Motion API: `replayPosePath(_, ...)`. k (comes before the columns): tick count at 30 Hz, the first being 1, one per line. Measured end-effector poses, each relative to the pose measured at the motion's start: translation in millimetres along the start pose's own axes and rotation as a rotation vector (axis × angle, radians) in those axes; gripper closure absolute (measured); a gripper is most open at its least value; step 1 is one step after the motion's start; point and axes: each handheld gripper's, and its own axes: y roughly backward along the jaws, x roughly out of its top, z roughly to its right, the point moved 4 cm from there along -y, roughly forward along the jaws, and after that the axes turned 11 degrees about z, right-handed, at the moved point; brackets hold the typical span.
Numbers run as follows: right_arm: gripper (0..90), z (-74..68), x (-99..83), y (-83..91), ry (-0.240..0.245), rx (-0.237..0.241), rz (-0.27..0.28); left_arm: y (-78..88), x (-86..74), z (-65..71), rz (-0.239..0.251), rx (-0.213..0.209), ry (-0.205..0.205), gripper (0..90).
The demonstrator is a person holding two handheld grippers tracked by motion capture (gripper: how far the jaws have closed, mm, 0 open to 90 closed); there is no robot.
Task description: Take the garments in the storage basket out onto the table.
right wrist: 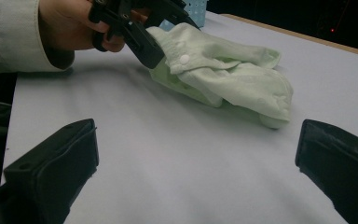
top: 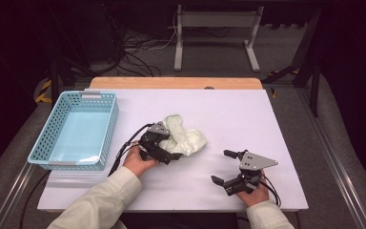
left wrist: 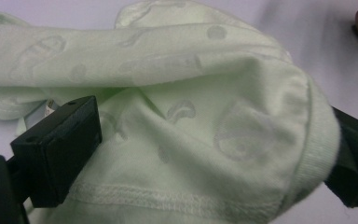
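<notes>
- My left claw (top: 164, 145) grips the pale green garment (top: 186, 138) bunched mid-table, cloth between its jaws.
- My right claw (top: 226, 167) waits wide, empty, near-right of it.
- The blue basket (top: 106, 133) lies left.

Both arms wear pale beige sleeves (top: 100, 198) with buttoned-style cuffs, loose and creased, and the hands are bare. The left gripper (top: 164, 145) is black, angular, with a small grey plate on top and a black cable (top: 124, 150) looping off its near side. The right gripper (top: 226, 168) is black too, topped by a grey 3-cornered plate (top: 257, 161) dotted with dark screws, thin dark wires trailing by the wrist. Up close, each has 2 blocky matt-black jaws with squared tips, tiny screw holes along the top edge.
</notes>
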Motion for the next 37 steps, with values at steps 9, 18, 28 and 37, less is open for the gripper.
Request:
replayPosePath(9,0.1,0.1,-0.1,-0.1,0.000,-0.001,-0.001,22.4,-8.6,8.2,0.049,-0.017,0.000,4.7)
replayPosePath(18,0.1,0.0,-0.1,-0.3,-0.002,0.001,0.000,59.8,-33.2,22.2,0.132,0.024,-0.012,4.6)
replayPosePath(28,0.1,-0.2,0.1,0.2,-0.004,0.003,0.001,88.6,-65.9,28.5,0.211,0.049,0.001,4.2)
replayPosePath(37,0.1,-0.6,0.1,0.0,-0.006,0.007,0.001,89.4,-73.2,23.9,0.242,0.087,-0.001,3.5)
